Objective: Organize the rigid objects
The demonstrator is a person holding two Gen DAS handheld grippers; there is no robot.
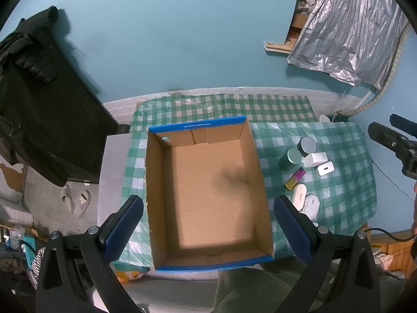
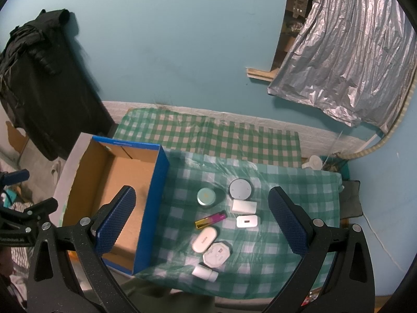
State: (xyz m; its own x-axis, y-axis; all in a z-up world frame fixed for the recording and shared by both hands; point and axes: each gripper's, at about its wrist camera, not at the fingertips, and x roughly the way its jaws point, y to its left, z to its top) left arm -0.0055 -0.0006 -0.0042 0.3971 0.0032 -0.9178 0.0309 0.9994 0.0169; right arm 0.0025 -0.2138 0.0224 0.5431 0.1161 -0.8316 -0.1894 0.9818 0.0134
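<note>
An open cardboard box (image 1: pixel 208 190) with blue edges lies on the checkered cloth; it also shows in the right wrist view (image 2: pixel 156 198). My left gripper (image 1: pixel 208 227) hangs open above the box. Right of the box lie several small items: a teal tin (image 2: pixel 206 197), a grey round tin (image 2: pixel 241 188), a white block (image 2: pixel 244 206), a white charger (image 2: pixel 247 221), a pink-gold lighter (image 2: pixel 210 219), a white oval case (image 2: pixel 204 239), an octagonal white case (image 2: pixel 216 254) and a small white bottle (image 2: pixel 204 272). My right gripper (image 2: pixel 200 221) is open above them.
The green checkered cloth (image 2: pixel 286 247) covers a small table against a blue wall. A black jacket (image 2: pixel 39 83) hangs at the left. Silver foil sheeting (image 2: pixel 351 65) hangs at the right. Slippers (image 1: pixel 77 200) lie on the floor left of the table.
</note>
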